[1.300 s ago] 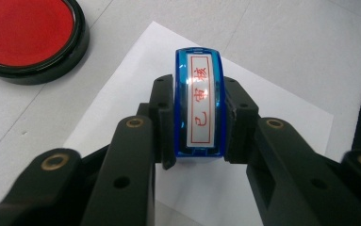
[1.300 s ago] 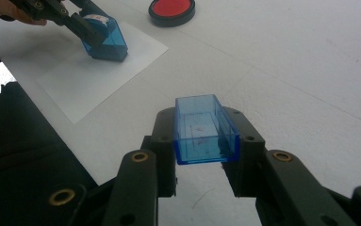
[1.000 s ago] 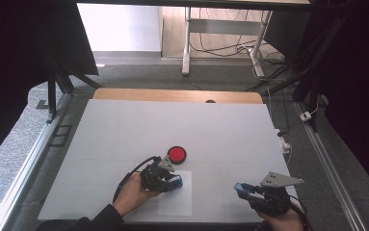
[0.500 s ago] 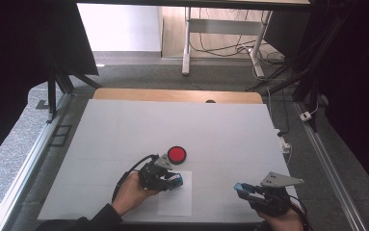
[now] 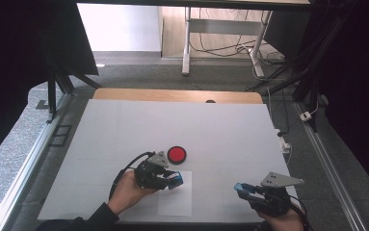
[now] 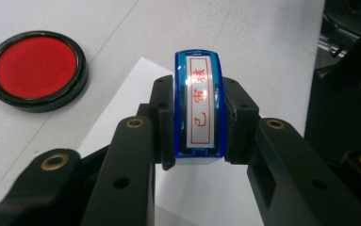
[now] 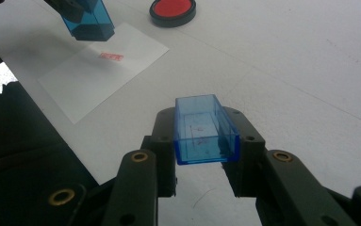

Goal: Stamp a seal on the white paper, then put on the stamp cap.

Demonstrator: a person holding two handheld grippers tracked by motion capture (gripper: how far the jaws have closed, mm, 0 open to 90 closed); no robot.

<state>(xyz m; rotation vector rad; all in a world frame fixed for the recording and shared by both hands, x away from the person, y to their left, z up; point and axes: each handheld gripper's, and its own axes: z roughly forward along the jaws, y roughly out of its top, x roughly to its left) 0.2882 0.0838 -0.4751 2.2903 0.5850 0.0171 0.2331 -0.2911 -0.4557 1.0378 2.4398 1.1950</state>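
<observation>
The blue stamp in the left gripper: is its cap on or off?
Off. The right gripper holds the empty blue cap, while the left gripper holds the stamp over the paper.

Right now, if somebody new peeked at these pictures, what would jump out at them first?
Probably the round red ink pad in its black rim, bright against the white table. Just in front of it, the left gripper is shut on a blue stamp with red characters on its label, held above a sheet of paper that carries a small red stamp mark. Near the table's front right, the right gripper is shut on the clear blue stamp cap.
</observation>
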